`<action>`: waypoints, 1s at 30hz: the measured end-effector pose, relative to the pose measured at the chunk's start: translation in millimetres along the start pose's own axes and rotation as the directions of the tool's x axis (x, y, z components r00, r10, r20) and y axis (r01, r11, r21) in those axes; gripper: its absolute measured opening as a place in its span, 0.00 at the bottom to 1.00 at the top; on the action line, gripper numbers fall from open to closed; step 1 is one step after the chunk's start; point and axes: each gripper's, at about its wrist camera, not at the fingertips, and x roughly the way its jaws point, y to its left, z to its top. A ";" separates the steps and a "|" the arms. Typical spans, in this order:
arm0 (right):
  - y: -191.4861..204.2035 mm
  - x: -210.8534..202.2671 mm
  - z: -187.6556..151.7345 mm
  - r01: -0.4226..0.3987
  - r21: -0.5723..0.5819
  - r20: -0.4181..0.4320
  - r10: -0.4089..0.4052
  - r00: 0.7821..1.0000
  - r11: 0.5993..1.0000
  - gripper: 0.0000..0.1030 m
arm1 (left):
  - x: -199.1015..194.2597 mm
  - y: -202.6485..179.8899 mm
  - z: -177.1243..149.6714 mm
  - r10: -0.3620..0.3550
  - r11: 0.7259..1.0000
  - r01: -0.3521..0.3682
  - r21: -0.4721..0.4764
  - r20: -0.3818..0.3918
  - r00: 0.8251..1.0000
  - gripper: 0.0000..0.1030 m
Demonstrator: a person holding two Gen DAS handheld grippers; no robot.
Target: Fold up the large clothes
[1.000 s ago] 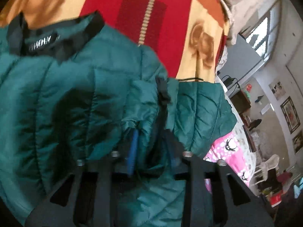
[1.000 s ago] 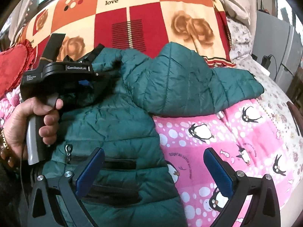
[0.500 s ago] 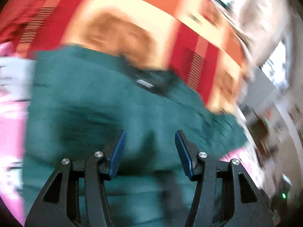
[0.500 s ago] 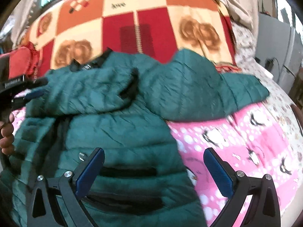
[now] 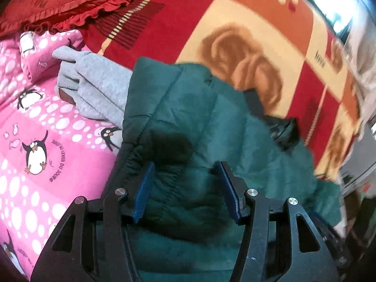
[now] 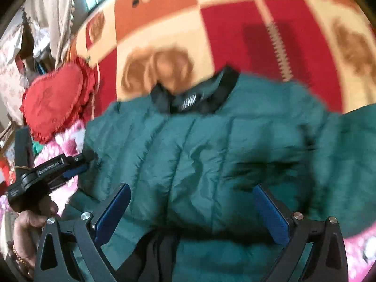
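Observation:
A dark green quilted jacket (image 6: pixel 211 155) lies on the bed, its black collar (image 6: pixel 195 98) at the far side. One sleeve is folded across its body. My left gripper (image 5: pixel 185 165) hovers open at the jacket's (image 5: pixel 211 122) left edge. Green cloth shows between the blue pads (image 5: pixel 143 188), which do not press on it. In the right wrist view a hand (image 6: pixel 30 218) holds that left gripper (image 6: pixel 87 159) at the jacket's left side. My right gripper (image 6: pixel 192 188) stands wide open over the middle of the jacket, holding nothing.
The jacket rests on a pink penguin blanket (image 5: pixel 35 152) and a red, orange and cream rose blanket (image 5: pixel 235 23). A grey knit garment (image 5: pixel 94 89) lies just left of the jacket. A red frilled heart cushion (image 6: pixel 54 101) sits at the far left.
My left gripper let go of the green fold it was pinching, opened and swung to the jacket's left edge. My right gripper moved left, from the hem and pink blanket to over the jacket's body.

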 end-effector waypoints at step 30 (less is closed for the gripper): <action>31.5 -11.7 -6.8 0.098 -0.065 0.000 -0.099 0.995 0.993 0.99 | -12.9 -40.9 -32.2 0.060 0.986 -0.057 0.155 -0.020 0.998 0.54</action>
